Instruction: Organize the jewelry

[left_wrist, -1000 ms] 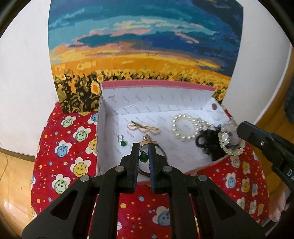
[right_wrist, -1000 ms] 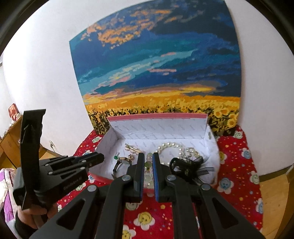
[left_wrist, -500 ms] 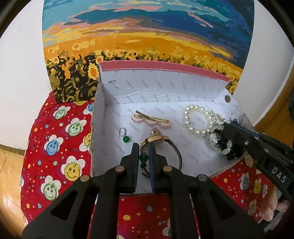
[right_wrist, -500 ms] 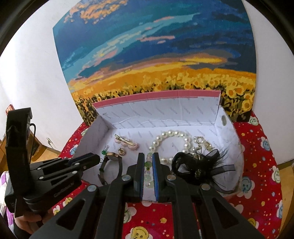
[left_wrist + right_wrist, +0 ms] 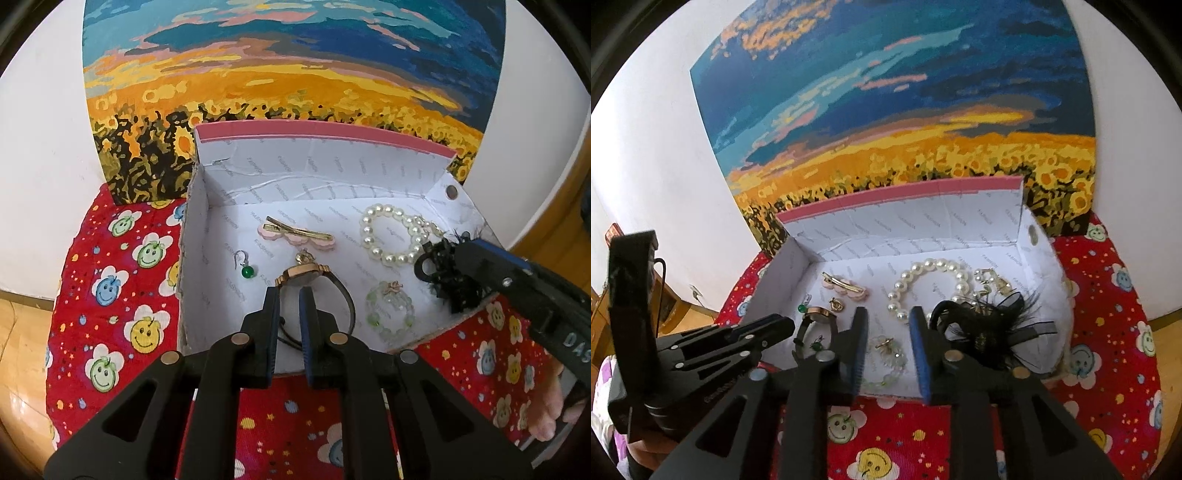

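Note:
A white box [image 5: 325, 162] with a pink rim holds the jewelry. In it lie a green bead earring [image 5: 246, 271], a pink-and-gold hair clip [image 5: 297, 234], a gold watch [image 5: 303, 275], a pearl bracelet [image 5: 388, 236], a pale green bead bracelet [image 5: 389, 312] and a black feather hairpiece [image 5: 448, 273]. My left gripper [image 5: 288, 295] is open and empty over the box's near edge, just in front of the watch. A second green earring [image 5: 816, 345] lies by the watch strap. My right gripper [image 5: 888, 317] is open and empty above the green bead bracelet [image 5: 888, 360].
The box sits on a red cloth with smiley flowers [image 5: 122, 295]. A sunflower painting [image 5: 288, 74] leans on the white wall right behind it. Wooden floor [image 5: 18, 350] shows at the left. The other gripper's body [image 5: 701, 354] is at the left in the right wrist view.
Both grippers opened. The left let go of the green earring, which now lies by the watch. The right let go of the green bead bracelet, which now lies on the box floor.

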Demonstrator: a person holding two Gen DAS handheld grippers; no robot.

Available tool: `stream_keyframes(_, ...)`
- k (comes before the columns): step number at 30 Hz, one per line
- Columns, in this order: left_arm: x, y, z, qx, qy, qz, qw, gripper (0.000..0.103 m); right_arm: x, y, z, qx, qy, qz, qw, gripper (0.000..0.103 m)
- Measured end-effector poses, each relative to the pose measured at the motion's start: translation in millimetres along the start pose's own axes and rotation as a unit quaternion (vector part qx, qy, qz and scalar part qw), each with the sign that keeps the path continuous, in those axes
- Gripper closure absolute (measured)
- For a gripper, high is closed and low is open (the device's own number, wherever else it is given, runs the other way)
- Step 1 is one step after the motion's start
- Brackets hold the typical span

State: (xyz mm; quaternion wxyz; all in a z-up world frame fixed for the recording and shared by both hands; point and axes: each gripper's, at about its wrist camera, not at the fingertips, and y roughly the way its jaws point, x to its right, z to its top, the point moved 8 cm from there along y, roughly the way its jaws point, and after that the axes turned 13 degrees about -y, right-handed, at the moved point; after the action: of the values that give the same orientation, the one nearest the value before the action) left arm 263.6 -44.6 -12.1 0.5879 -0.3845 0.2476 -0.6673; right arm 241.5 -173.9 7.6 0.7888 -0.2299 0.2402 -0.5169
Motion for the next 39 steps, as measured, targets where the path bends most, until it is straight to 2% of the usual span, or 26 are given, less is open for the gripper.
stream_keyframes(3,1,-5,-4,-0.004,0.001,0.005,1.0,0.093,-1,-11,1,0.007,-0.001,-0.002,1.0,0.064)
stream_keyframes(5,2,-7,-7,-0.006,0.001,0.008,1.0,0.086,-3,-20,1,0.013,-0.003,-0.004,1.0,0.061)
stream_keyframes(6,2,-10,-8,-0.006,0.0,0.009,0.9999,0.073,-4,-24,1,0.014,-0.004,-0.005,1.0,0.06)
stream_keyframes(7,3,-12,-9,-0.004,-0.002,0.009,1.0,0.045,-5,-27,0,0.015,-0.006,-0.006,1.0,0.06)
stream_keyframes(8,3,-16,-10,0.003,-0.004,0.008,1.0,0.028,-6,-31,-1,0.016,-0.009,-0.006,1.0,0.059)
stream_keyframes(9,4,-21,-10,0.013,-0.006,0.007,0.9999,0.017,-7,-35,-2,0.017,-0.011,-0.007,1.0,0.059)
stream_keyframes(11,6,-32,-9,0.029,-0.004,0.004,0.9996,0.017,-8,-43,-5,0.019,-0.014,-0.01,1.0,0.058)
stream_keyframes(21,16,-82,-26,0.047,-0.007,-0.003,0.9989,0.017,-11,-84,-17,0.041,-0.008,-0.019,0.999,0.049)
stream_keyframes(26,10,-107,-47,0.053,-0.024,-0.004,0.9983,0.017,-18,-99,-34,0.037,-0.007,-0.022,0.999,0.039)
stream_keyframes(31,2,-122,-77,0.047,-0.036,0.0,0.9983,0.016,-24,-113,-56,0.035,-0.005,-0.037,0.999,0.026)
stream_keyframes(39,-9,-119,-121,0.023,-0.045,0.012,0.9986,0.016,-36,-124,-92,0.02,-0.021,-0.062,0.998,0.019)
